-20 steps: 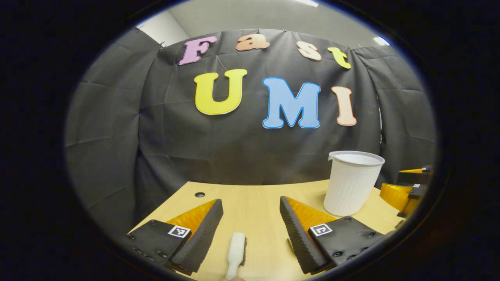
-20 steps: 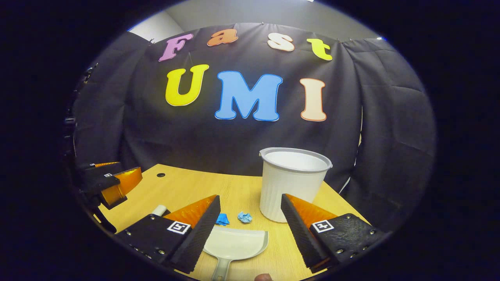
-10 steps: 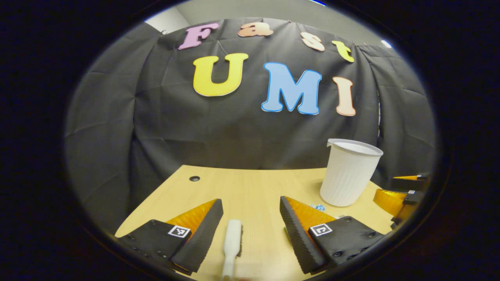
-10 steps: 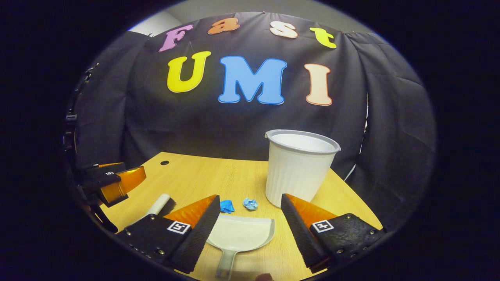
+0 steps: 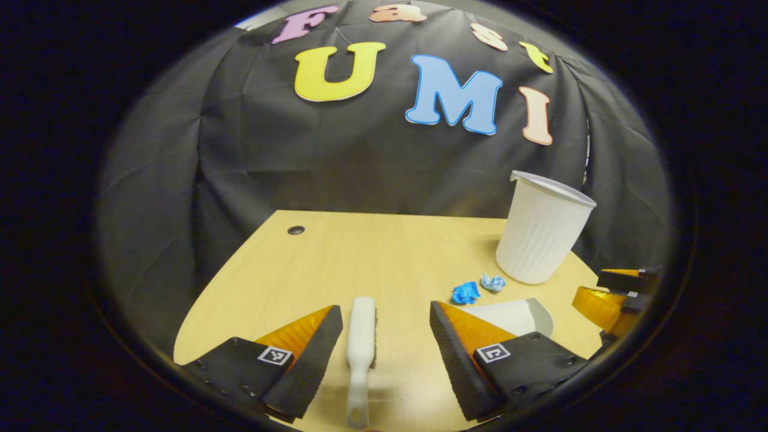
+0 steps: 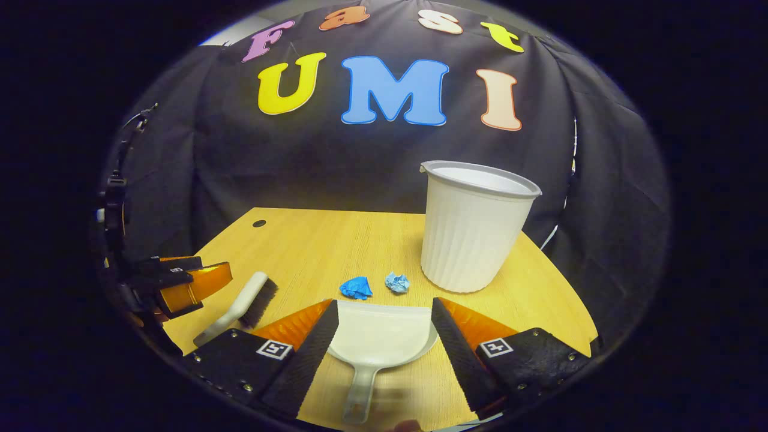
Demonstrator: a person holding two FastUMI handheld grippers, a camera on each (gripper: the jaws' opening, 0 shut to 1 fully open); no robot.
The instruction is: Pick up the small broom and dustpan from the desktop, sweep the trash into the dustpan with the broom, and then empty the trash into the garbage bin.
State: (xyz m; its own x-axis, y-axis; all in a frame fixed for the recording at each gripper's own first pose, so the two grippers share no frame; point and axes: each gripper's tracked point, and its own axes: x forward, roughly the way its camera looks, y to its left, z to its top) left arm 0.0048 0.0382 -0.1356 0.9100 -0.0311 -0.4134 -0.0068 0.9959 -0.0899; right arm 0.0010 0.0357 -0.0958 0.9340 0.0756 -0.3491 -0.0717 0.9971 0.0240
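The small white broom lies flat on the wooden desk between the wide-apart fingers of my left gripper, which is open above it. In the right gripper view the broom shows its dark bristles at the left. The white dustpan lies between the fingers of my right gripper, also open, handle toward me. Two crumpled blue scraps sit just beyond the pan's lip, also seen as scraps in the left gripper view. The white ribbed bin stands upright behind them.
The wooden desk has a curved far edge and a small round hole at its far left. Black cloth hangs close behind the desk. The other gripper shows at the left edge of the right gripper view.
Both cameras have tilted downward and moved back, so more of the desk shows. The broom and dustpan handles have come fully into view between the fingers. Nothing on the desk has moved.
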